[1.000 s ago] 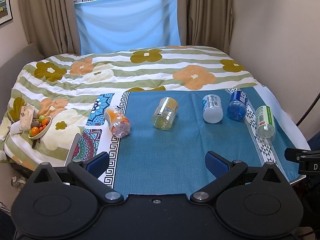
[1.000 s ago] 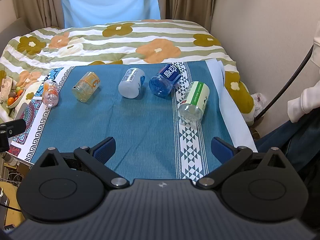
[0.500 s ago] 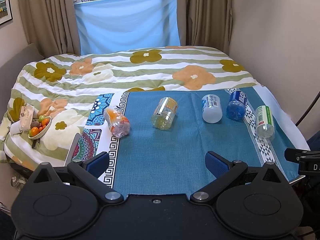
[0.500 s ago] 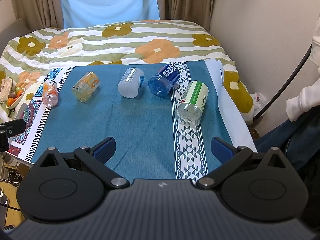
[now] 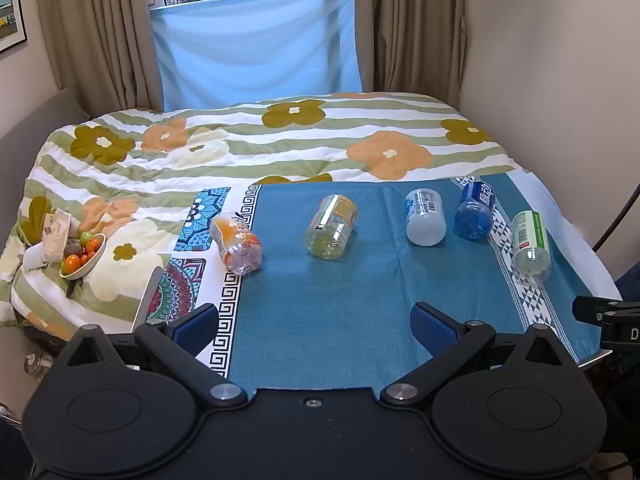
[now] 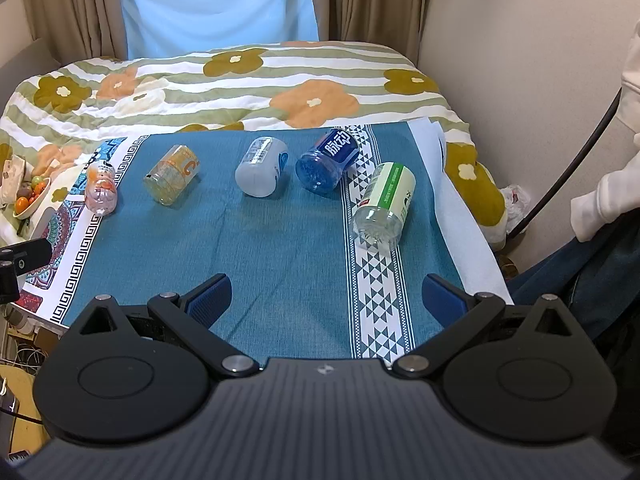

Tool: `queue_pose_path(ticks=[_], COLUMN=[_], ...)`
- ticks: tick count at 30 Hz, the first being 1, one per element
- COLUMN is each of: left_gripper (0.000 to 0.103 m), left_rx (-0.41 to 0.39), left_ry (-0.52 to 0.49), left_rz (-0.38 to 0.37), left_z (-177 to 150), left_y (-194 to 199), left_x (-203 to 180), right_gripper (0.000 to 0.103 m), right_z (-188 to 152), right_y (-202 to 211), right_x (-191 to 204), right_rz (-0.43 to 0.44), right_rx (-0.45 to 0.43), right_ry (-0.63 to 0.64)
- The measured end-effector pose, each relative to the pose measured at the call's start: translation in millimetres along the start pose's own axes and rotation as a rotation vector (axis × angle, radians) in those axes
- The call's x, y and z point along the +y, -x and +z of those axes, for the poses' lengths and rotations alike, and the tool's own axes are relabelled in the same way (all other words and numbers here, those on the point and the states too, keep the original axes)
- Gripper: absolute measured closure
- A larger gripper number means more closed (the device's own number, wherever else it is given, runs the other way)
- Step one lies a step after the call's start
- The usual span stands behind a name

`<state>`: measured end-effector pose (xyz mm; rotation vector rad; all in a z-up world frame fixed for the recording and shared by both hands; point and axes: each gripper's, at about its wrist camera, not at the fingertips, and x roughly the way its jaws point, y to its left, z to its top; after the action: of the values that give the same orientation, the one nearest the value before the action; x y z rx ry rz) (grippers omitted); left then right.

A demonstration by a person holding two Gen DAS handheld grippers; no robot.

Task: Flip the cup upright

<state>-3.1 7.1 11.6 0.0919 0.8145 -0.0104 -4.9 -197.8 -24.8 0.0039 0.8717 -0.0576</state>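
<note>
Several cut-bottle cups lie on their sides in a row on a blue cloth (image 5: pixel 340 304): an orange-print one (image 5: pixel 237 242) (image 6: pixel 101 188), a yellow-label one (image 5: pixel 332 226) (image 6: pixel 173 174), a white one (image 5: pixel 425 216) (image 6: pixel 262 172), a blue one (image 5: pixel 475 210) (image 6: pixel 327 159) and a green-label one (image 5: pixel 530 240) (image 6: pixel 384 205). My left gripper (image 5: pixel 314 328) is open and empty, near the cloth's front edge. My right gripper (image 6: pixel 326 298) is open and empty, short of the green-label cup.
The cloth lies over a patterned mat (image 5: pixel 182 280) on a bed with a flowered quilt (image 5: pixel 280 140). A bowl of fruit (image 5: pixel 82 256) sits at the left. A wall (image 6: pixel 520 60) runs along the right, with a person's sleeve (image 6: pixel 604 196) there.
The right gripper has drifted slightly forward towards the cups. The left view has barely shifted. No cup has moved.
</note>
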Motion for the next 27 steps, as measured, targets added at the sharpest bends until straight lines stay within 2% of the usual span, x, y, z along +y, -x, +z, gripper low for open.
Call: queue_pose_path(ticks=[12, 20, 27], left_gripper=[0.0, 0.0, 0.0], left_rx=[0.016, 0.045, 0.099], left_ry=[0.008, -0.022, -0.042], left_rz=[-0.002, -0.011, -0.062], left_z=[3, 31, 64], left_y=[-1, -20, -58], left_x=[-1, -18, -39], right_gripper=[0.0, 0.0, 0.0], right_z=[2, 14, 21], right_y=[0, -14, -39], right_x=[-2, -20, -31], right_rz=[0.0, 0.014, 0.023], right_rx=[0.009, 0.026, 0.047], right_ry=[0.003, -0.005, 0.001])
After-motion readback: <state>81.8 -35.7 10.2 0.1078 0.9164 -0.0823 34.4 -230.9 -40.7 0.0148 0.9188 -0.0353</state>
